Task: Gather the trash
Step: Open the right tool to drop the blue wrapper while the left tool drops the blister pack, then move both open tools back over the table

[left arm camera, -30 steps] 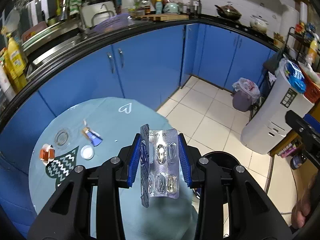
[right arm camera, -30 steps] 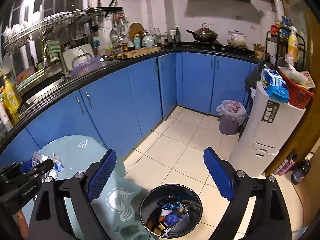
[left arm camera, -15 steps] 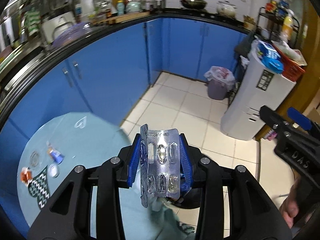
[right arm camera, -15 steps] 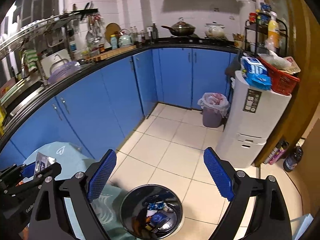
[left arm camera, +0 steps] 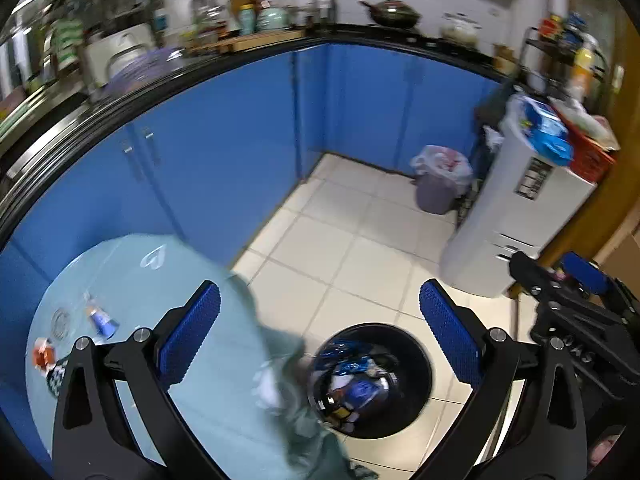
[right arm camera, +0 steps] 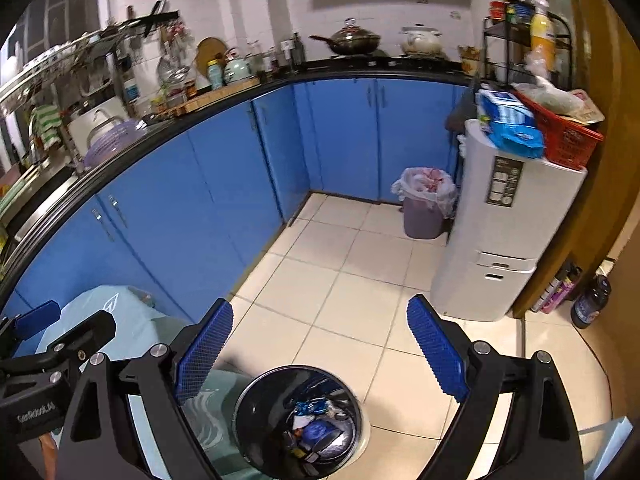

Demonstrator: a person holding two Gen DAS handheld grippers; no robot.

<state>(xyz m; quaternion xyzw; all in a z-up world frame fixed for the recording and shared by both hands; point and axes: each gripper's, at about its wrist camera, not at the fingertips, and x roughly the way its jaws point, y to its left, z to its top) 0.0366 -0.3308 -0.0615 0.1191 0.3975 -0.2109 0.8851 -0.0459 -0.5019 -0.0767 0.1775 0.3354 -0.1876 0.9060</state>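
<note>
Since the earlier frame the left gripper [left arm camera: 320, 336] has just opened wide, blister pack gone; right gripper [right arm camera: 320, 356] wide, empty; bin [left arm camera: 370, 380] at bottom centre; risk: the 4 table scraps [left arm camera: 98, 318] at lower left get overlooked.

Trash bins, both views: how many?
2. A round black bin with wrappers inside stands on the floor beside the table; a grey lined bin stands by the blue cabinets, next to the white appliance.

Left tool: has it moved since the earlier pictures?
Yes. The left tool has swung off the round table to above the black bin; its jaws have just opened, with nothing between them.
</note>
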